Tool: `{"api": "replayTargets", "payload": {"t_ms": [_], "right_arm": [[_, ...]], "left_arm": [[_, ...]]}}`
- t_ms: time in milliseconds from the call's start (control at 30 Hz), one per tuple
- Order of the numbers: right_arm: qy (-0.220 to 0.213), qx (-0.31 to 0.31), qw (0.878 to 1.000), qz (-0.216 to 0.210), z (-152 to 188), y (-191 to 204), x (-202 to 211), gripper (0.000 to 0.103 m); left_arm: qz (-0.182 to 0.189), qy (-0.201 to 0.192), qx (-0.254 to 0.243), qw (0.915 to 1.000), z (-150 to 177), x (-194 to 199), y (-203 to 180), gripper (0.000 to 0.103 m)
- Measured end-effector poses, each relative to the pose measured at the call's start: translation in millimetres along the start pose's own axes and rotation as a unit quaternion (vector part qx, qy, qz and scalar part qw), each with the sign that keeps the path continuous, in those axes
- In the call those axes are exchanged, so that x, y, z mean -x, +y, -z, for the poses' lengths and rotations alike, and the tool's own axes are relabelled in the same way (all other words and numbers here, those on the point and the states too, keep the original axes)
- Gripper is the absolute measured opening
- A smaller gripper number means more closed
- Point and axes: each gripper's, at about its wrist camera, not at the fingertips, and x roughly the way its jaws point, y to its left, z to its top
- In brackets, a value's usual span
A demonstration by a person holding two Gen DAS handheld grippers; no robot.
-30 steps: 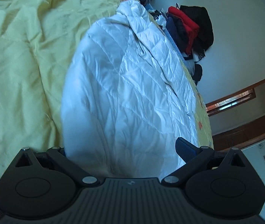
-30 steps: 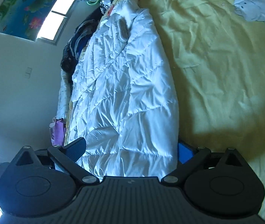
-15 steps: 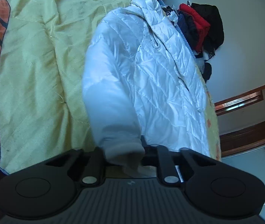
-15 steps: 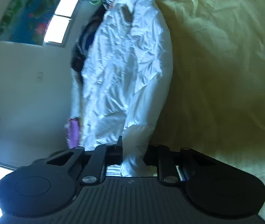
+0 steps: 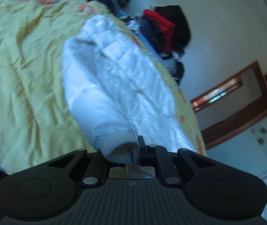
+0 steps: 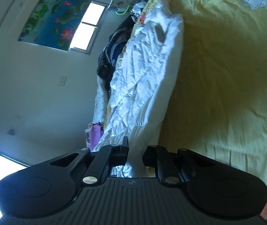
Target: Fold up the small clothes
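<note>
Your left gripper (image 5: 133, 155) is pinched on a cuff of the white jacket (image 5: 118, 86) — the sleeve hangs lifted above the yellow bedspread (image 5: 24, 60). Your right gripper (image 6: 135, 157) is clamped on the jacket's (image 6: 144, 71) other edge — the rest lies stretched along the bedspread (image 6: 227, 75), near a pile of clothes (image 5: 165, 31).

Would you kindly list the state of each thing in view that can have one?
White jacket: stretched along the bed, near end lifted by both grippers.
Left gripper: shut on the jacket's cuff.
Right gripper: shut on the jacket's hem.
Yellow bedspread: spread out, wrinkled.
Clothes pile: heaped, unfolded.
</note>
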Motion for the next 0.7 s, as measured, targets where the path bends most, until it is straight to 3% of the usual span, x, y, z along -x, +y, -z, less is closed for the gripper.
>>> {"api": "replayTargets", "payload": {"t_ms": [133, 267, 500, 700], "right_arm": [[-0.008, 0.006, 0.999, -0.044, 3.3, 19.9, 22.1, 0.014], [-0.028, 0.003, 0.996, -0.088, -18.9, 31.9, 27.4, 0.014], [-0.061, 0.007, 0.992, -0.110, -120.4, 33.8, -23.3, 0.014], [-0.075, -0.011, 0.993, -0.092, -207.9, 26.9, -91.8, 0.014]], "left_arm": [[0.044, -0.017, -0.017, 0.9987, -2.2, 22.9, -17.8, 0.010], [0.063, -0.048, -0.007, 0.9969, -30.5, 22.2, -20.4, 0.010], [0.040, -0.065, 0.035, 0.9965, -110.9, -41.4, -11.4, 0.010], [0.003, -0.085, 0.057, 0.9948, -182.2, -101.5, -7.3, 0.010]]}}
